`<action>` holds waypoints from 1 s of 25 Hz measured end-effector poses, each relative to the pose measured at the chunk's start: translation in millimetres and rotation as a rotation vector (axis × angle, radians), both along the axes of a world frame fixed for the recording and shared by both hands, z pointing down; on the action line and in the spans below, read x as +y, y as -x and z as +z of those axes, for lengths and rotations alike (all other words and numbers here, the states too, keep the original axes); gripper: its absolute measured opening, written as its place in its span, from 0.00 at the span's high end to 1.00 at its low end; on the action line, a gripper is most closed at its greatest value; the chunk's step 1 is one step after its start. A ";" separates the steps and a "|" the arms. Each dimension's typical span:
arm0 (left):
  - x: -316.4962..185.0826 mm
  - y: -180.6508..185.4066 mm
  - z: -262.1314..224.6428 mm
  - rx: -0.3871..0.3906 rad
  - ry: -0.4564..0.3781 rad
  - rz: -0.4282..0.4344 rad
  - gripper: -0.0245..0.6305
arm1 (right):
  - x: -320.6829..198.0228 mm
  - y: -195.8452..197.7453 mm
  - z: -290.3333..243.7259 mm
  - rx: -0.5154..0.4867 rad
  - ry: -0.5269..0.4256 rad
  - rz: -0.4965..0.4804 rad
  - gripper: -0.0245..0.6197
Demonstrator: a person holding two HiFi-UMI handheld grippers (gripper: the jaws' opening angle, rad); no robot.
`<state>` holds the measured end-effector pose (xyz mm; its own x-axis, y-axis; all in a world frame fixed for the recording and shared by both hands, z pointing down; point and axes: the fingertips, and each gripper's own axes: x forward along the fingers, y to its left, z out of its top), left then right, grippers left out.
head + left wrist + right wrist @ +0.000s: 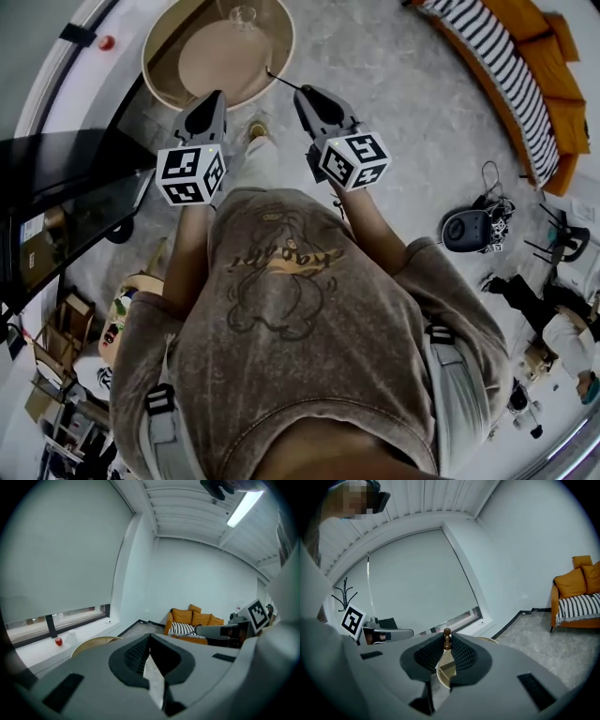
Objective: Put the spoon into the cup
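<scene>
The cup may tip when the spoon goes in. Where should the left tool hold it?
Probably its side wall, coming in level from the left: the cup looks upright on the table, so this leaves its mouth free for the spoon.

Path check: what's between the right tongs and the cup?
Head view: only bare table between the cup and the spoon sticking out of the right tongs.

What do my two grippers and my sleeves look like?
The left gripper and right gripper are grey wedge-shaped bodies with black ribbed pads. Each carries a white cube with black square markers. No cables show. The person wears a brownish T-shirt with short sleeves and a printed drawing.
</scene>
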<state>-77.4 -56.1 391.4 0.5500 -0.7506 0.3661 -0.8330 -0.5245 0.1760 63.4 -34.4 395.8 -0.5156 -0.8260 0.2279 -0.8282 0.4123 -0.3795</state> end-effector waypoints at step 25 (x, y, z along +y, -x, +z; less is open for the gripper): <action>-175.0 2.9 -0.5 0.038 0.020 0.071 0.94 | -163.9 15.3 -8.4 0.026 0.022 0.042 0.87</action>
<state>-80.3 -231.2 390.9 0.6150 -0.7021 0.3588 -0.7866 -0.5777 0.2178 48.1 -198.3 387.4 -0.4746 -0.8413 0.2587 -0.8542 0.3693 -0.3660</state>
